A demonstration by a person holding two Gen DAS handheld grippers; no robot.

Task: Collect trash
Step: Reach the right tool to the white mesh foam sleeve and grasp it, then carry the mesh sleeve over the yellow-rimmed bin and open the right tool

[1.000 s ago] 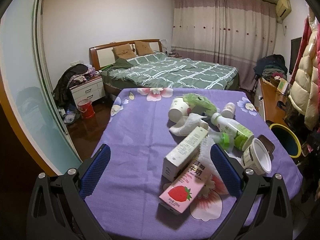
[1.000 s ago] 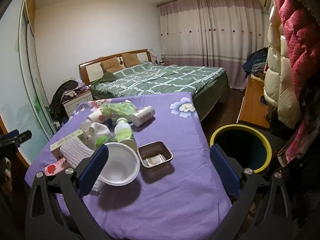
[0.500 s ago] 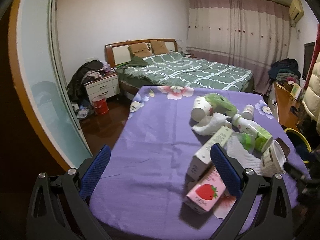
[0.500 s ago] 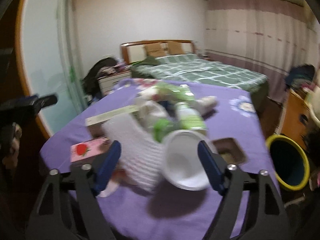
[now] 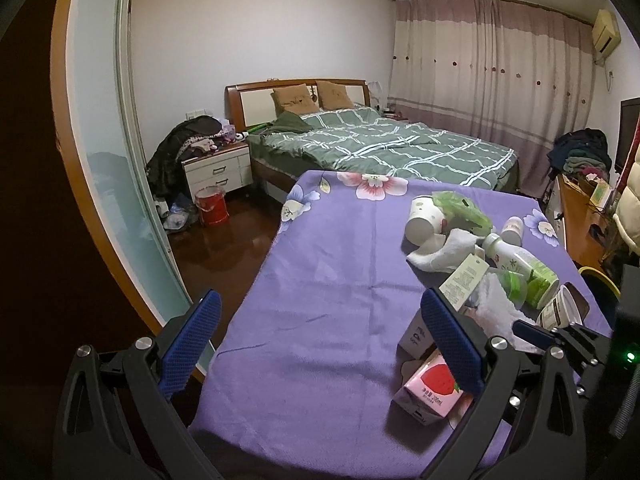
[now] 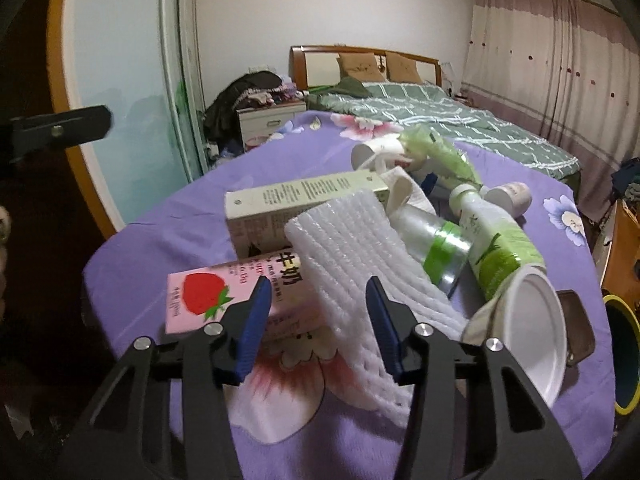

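Observation:
A pile of trash lies on the purple-clothed table (image 5: 320,260). It holds a pink strawberry milk carton (image 6: 208,296), a white foam sheet (image 6: 360,252), a cream box (image 6: 300,200), a green-labelled bottle (image 6: 496,248), a clear bottle (image 6: 432,240) and a white plastic bowl (image 6: 536,328). My right gripper (image 6: 318,292) hovers low over the carton's end and the foam sheet. Its jaws are closing and the pads touch neither. My left gripper (image 5: 320,304) stands open over bare cloth, left of the pile, with the carton (image 5: 428,388) behind its right finger.
A yellow-rimmed bin (image 6: 624,316) stands on the floor past the table's right edge. A brown tray (image 6: 576,320), a paper cup (image 6: 372,152), a green bag (image 6: 436,152) and a small white bottle (image 6: 508,196) also lie on the cloth. A bed (image 5: 380,148) stands behind.
My right gripper has swung left and down from the bowl and bin side to the carton and foam sheet, and its jaws have narrowed. The left gripper has drifted left, staying open.

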